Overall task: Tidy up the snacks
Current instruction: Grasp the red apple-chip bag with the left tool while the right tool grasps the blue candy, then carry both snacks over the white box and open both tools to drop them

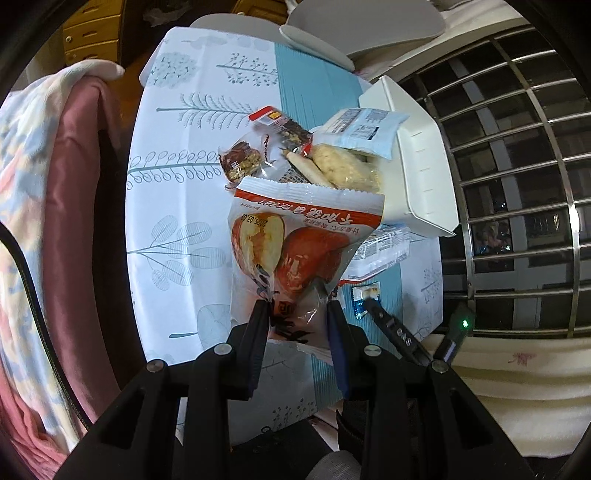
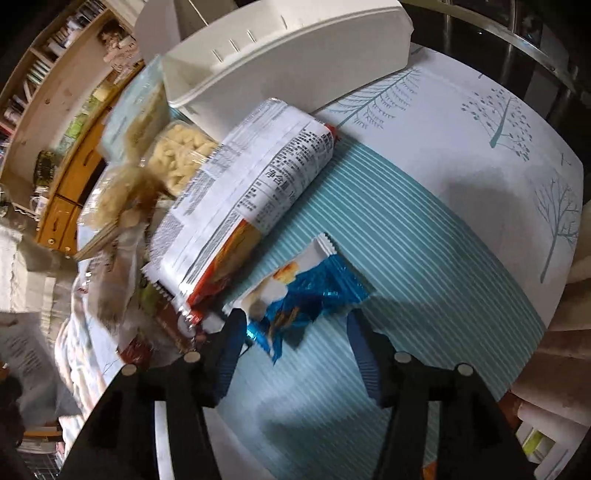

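My left gripper (image 1: 295, 310) is shut on the lower edge of a red-and-white date snack bag (image 1: 291, 240), which hangs above the table. Behind it lies a heap of snacks: two nut bar packets (image 1: 240, 162), a pale puffed snack bag (image 1: 343, 170) and a light blue pack (image 1: 365, 129), all beside a white bin (image 1: 413, 155) tipped on its side. My right gripper (image 2: 295, 319) stands open over a small blue-and-white packet (image 2: 310, 291), which lies flat on the teal striped runner (image 2: 424, 240) between the fingertips. A white printed pack (image 2: 258, 177) leans by the bin (image 2: 288, 48).
A chair draped with a pink and white blanket (image 1: 55, 184) stands left of the table. A metal window grille (image 1: 517, 166) is on the right and a grey chair (image 1: 362, 26) at the far end. The tablecloth (image 1: 177, 221) reaches the edges.
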Tool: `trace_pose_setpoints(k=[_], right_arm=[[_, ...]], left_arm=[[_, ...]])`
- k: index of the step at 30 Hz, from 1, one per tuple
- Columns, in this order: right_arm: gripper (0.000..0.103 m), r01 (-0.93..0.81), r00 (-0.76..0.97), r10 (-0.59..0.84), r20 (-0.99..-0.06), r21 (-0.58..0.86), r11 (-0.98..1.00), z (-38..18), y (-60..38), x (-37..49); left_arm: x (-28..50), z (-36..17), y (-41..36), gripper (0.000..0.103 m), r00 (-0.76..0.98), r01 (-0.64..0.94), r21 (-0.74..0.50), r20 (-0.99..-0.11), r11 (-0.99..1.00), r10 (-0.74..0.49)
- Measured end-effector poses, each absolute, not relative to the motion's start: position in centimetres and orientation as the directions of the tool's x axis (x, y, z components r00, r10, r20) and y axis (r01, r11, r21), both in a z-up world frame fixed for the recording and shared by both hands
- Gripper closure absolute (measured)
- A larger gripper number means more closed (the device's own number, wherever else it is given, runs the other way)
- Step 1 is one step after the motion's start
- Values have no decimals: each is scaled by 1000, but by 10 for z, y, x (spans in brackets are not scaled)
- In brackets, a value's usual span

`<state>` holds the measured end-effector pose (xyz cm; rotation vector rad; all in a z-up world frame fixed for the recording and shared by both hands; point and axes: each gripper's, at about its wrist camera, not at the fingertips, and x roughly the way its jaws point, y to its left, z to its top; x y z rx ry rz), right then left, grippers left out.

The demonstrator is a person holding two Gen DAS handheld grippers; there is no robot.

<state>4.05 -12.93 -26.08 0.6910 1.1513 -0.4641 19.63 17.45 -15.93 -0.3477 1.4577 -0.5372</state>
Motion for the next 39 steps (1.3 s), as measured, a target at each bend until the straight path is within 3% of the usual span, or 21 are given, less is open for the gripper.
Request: trace_pose_setpoints(k=[7, 9, 20, 31, 39], right_arm=[[42, 646, 310, -63, -949, 161, 746, -261, -126, 64], [49, 636, 307, -72, -949, 149, 757, -260, -126, 70], [56, 563, 262, -25, -965, 131, 816, -254, -139, 77], [56, 199, 316, 105, -943, 174, 964, -192, -163, 94], [56, -15, 458, 152, -876, 163, 986, -135, -202, 102]], left_arm=[[193, -151, 183, 73, 45, 159, -540, -832, 827, -552], [194, -150, 185, 73, 52, 160, -536, -834, 829, -549], [191, -145, 176, 73, 95, 116, -520, -842, 846, -531], [189, -136, 121, 73, 110, 31, -534, -838, 845, -534], [197, -111, 40, 72, 149, 86, -557, -812, 826, -564]])
